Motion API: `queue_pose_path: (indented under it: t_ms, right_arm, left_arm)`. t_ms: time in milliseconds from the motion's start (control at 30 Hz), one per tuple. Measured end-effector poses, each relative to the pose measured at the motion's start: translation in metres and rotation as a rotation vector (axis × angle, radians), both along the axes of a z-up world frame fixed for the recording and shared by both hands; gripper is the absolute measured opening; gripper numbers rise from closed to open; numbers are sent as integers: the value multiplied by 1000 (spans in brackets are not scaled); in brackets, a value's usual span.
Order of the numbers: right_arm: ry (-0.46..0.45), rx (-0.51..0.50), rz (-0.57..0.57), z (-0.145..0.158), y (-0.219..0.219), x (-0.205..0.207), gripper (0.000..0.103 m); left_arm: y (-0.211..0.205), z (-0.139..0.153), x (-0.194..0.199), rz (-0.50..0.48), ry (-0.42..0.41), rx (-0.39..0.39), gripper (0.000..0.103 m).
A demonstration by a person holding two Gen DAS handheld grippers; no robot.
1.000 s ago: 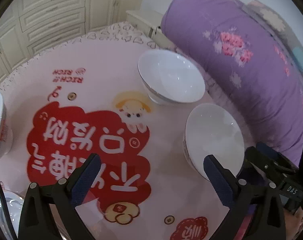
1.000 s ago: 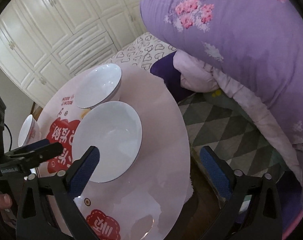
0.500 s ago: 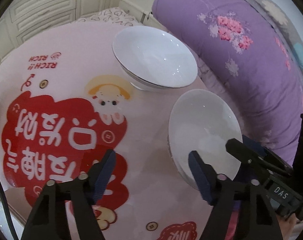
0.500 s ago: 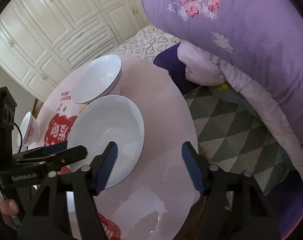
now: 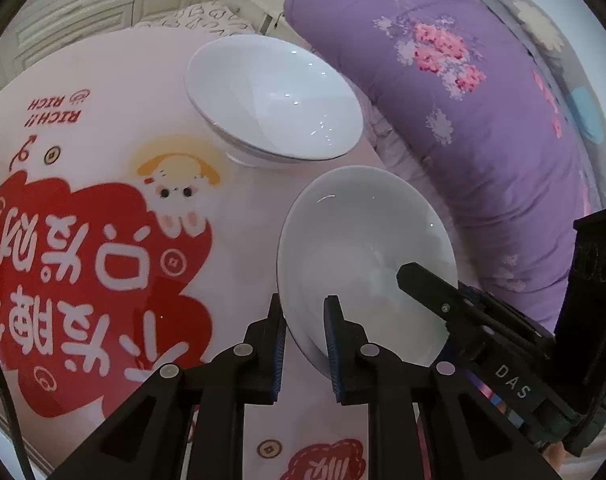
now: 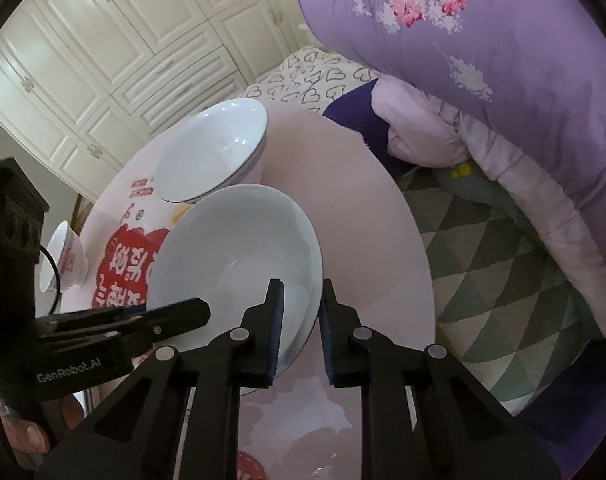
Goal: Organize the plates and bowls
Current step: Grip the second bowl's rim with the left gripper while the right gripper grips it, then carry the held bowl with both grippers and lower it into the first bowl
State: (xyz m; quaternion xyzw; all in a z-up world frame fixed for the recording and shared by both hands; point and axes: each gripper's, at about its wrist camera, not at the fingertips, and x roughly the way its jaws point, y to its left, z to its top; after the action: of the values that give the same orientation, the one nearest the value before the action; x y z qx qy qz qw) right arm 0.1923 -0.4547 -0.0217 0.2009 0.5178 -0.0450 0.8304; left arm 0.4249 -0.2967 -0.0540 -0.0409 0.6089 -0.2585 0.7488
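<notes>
A shallow white bowl point(image 5: 367, 240) sits near the right edge of the round table point(image 5: 231, 264). My left gripper point(image 5: 305, 306) is shut on its left rim, one pad inside and one outside. My right gripper point(image 6: 301, 290) is shut on the opposite rim of the same bowl point(image 6: 239, 248). A finger point(image 5: 431, 288) of the right gripper shows over the bowl in the left wrist view. A second, deeper white bowl point(image 5: 275, 96) with a dark rim line stands just behind it, upright and apart from it.
A small bowl with red markings point(image 6: 63, 256) stands at the table's far left. A purple flowered quilt point(image 5: 483, 100) bulges close along the table's right side. Green checked bedding point(image 6: 503, 272) lies below the table edge. White cupboards point(image 6: 123, 40) stand behind.
Both grippers went from wide open to shut on opposite rims of the near white bowl. The left gripper moved down and right toward it.
</notes>
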Motion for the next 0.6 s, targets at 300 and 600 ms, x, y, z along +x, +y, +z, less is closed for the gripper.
queue_pose_path:
  t_ms: [300, 600]
  right_arm:
    - [1, -3, 35, 7, 21, 6, 17]
    - [-25, -3, 98, 21, 53, 21, 17]
  left_arm:
    - [30, 17, -2, 35, -5, -16, 15]
    - [79, 50, -7, 95, -48, -31, 14]
